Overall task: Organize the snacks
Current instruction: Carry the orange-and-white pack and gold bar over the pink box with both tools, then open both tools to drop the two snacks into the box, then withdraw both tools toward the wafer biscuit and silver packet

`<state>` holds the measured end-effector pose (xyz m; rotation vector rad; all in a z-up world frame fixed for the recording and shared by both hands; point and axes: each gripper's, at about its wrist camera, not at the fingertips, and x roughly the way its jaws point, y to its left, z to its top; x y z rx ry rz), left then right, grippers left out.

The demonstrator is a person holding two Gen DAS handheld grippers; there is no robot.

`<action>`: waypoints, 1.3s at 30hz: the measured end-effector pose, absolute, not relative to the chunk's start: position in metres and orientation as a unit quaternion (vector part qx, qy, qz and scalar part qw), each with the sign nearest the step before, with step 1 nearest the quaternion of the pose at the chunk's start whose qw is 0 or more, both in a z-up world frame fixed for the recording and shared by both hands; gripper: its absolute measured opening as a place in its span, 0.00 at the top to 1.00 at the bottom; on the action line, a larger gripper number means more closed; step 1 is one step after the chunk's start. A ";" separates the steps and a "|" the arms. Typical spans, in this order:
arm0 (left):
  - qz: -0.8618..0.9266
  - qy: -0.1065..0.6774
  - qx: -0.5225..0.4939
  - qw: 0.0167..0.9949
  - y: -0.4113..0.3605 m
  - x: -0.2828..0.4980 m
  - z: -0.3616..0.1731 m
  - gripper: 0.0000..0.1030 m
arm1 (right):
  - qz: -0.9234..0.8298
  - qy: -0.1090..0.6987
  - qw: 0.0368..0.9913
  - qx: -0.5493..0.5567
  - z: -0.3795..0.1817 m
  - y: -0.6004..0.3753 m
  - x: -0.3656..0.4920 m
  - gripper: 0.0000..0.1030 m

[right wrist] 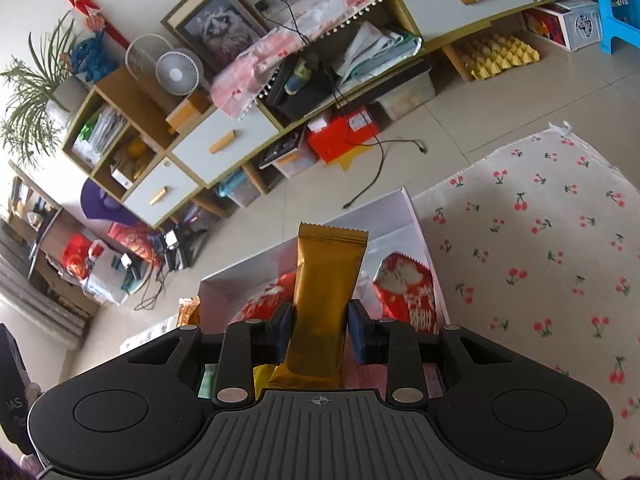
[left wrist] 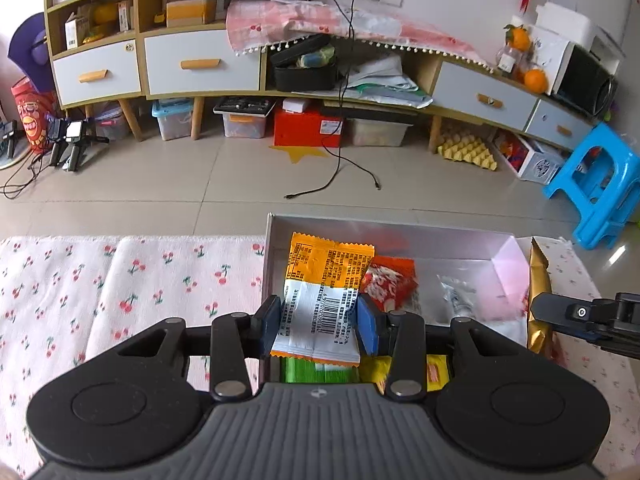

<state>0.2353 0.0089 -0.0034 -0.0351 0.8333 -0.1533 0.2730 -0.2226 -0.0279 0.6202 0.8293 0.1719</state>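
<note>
Orange-and-white foil: a flat snack packet (left wrist: 326, 296), barcode side up, is pinched across its width by the left gripper (left wrist: 322, 322), jaws closed on it, and is held over the near end of the white box (left wrist: 400, 232) on the cherry-print cloth (left wrist: 120, 280). A gold packet (right wrist: 324, 300), long, narrow, crimped at top, is clamped likewise by the right gripper (right wrist: 320, 332), above the same box. Both pkts should be lowered well inside the walls before release, pref. into bare floor beside the red-and-white packets (right wrist: 408, 292) already in, laid flat not on end, one at a time so grippers aren't crossed. Foil looks slippery, light; pkts are likely to flop if let go high.
</note>
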 end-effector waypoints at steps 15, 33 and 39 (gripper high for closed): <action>-0.064 0.394 0.010 0.917 0.003 0.247 -0.012 0.53 | 0.086 0.387 0.870 0.292 -0.035 -0.226 0.287 0.67; -0.070 0.373 0.023 0.925 -0.001 0.200 0.027 0.11 | 0.072 0.390 0.877 0.270 0.014 -0.227 0.237 0.22; -0.059 0.386 0.003 0.920 0.005 0.170 0.039 0.04 | 0.063 0.404 0.880 0.240 0.026 -0.224 0.203 0.17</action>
